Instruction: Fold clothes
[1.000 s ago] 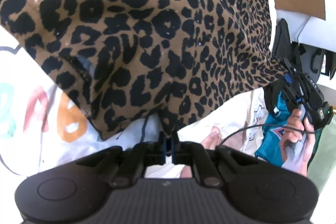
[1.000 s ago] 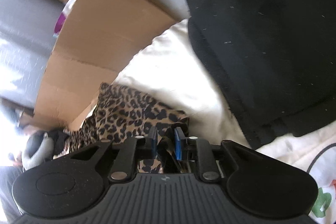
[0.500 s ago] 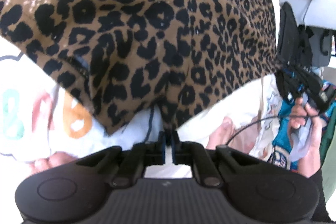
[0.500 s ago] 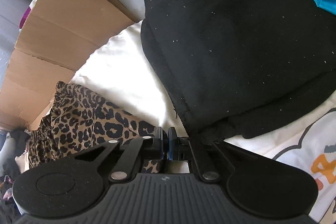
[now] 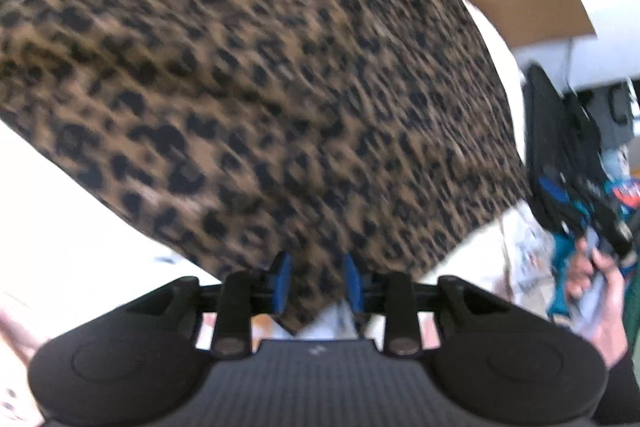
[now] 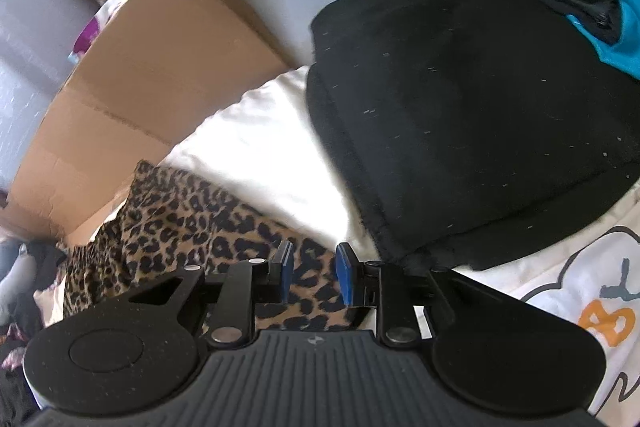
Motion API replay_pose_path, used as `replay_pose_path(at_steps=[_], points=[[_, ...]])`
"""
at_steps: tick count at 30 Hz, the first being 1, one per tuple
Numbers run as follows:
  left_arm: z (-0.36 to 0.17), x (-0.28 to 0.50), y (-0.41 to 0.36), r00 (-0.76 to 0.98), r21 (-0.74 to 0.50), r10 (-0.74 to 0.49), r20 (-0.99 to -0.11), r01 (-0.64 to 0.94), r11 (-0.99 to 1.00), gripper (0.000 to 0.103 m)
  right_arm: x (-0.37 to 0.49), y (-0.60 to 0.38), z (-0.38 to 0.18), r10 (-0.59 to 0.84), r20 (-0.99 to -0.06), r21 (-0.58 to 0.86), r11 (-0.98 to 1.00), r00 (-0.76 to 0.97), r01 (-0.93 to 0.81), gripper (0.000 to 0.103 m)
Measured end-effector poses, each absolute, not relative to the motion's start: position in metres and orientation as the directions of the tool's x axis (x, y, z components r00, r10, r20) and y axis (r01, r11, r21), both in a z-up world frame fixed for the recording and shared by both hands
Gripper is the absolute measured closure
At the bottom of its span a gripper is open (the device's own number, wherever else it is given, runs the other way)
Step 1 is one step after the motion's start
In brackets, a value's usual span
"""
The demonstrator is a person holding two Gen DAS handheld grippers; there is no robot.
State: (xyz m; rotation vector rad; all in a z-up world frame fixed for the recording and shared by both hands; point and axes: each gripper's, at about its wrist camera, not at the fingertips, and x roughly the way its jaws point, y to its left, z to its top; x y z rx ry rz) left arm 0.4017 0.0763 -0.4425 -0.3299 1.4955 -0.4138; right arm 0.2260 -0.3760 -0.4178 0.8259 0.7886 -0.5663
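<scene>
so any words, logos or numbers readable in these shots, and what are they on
"B": orange letter printed on the white printed sheet, at the right edge of the right wrist view.
Grey letter above it, maybe a "Y": cut off, not sure.
Small logo mark on each gripper's body: too small to read.
Print on the teal garment in the left wrist view: blurred, unreadable.
Leopard-print garment, black folded garment, cardboard box: no text.
</scene>
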Motion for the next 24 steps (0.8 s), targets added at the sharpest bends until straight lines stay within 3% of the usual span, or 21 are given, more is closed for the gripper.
replay_pose_path(at_steps=[11,15,24], points=[[-0.457,0.423,0.175,0.237,-0.3,-0.251,-0.939,-0.203,0.932,0.065,0.231,-0.35,-0.419,-0.076,-0.821,0.415,0.6,0.565,0.684,0.074],[-0.467,0.424,0.194,0.257,-0.323,-0.252,-0.933,-0.288,0.902,0.065,0.225,-0.344,-0.421,-0.054,-0.829,0.426,0.583,0.556,0.692,0.062],[-0.487,0.425,0.223,0.326,-0.394,-0.272,-0.906,-0.411,0.822,0.063,0.205,-0.334,-0.443,0.037,-0.841,0.486,0.493,0.54,0.722,0.058]])
